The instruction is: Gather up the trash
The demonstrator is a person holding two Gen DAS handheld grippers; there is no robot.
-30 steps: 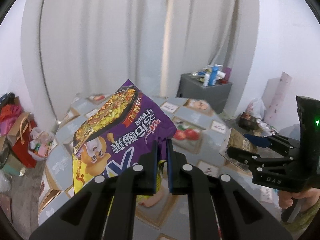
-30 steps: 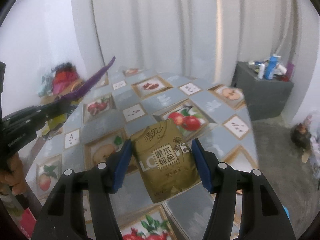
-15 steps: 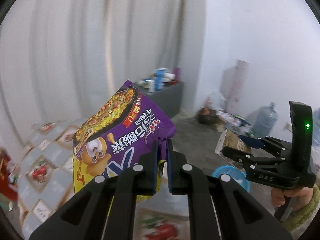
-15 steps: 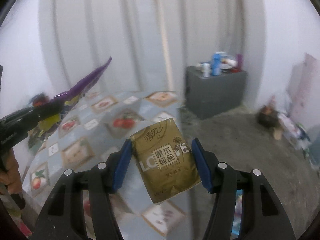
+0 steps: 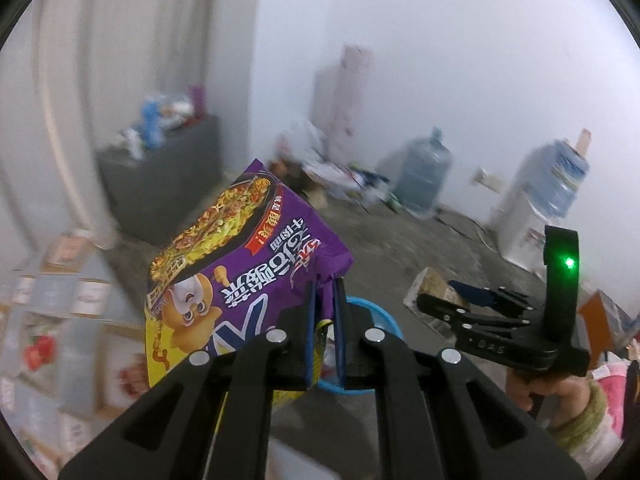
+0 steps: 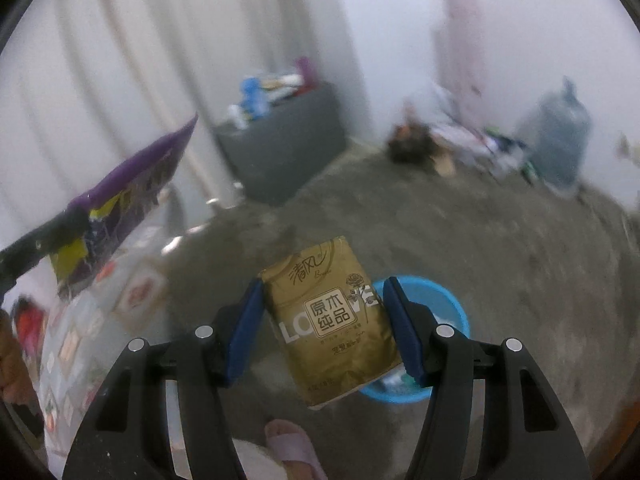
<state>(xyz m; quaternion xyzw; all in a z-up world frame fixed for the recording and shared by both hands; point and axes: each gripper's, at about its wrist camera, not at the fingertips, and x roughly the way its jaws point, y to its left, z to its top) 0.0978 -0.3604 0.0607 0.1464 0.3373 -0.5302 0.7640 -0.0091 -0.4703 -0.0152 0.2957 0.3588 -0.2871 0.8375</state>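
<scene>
My left gripper point(image 5: 325, 312) is shut on a purple noodle packet point(image 5: 236, 272), held up in the air. My right gripper point(image 6: 324, 328) is shut on a gold tissue pack point(image 6: 332, 320), gripped by its sides. A blue round bin point(image 6: 432, 308) stands on the floor just behind and below the gold pack; part of it shows in the left wrist view point(image 5: 372, 316) behind the purple packet. The right gripper with the gold pack point(image 5: 432, 288) shows at the right of the left wrist view. The purple packet point(image 6: 132, 184) shows at the left of the right wrist view.
The table with its patterned cloth point(image 6: 88, 320) is at the left. A grey cabinet point(image 6: 284, 144) with bottles stands at the back by the curtain. Water jugs point(image 5: 424, 176), a dispenser point(image 5: 536, 204) and floor clutter line the far wall. A slippered foot point(image 6: 292, 448) is below.
Both grippers have swung right, away from the table toward the open floor, each keeping its packet. The blue bin has come into view under them.
</scene>
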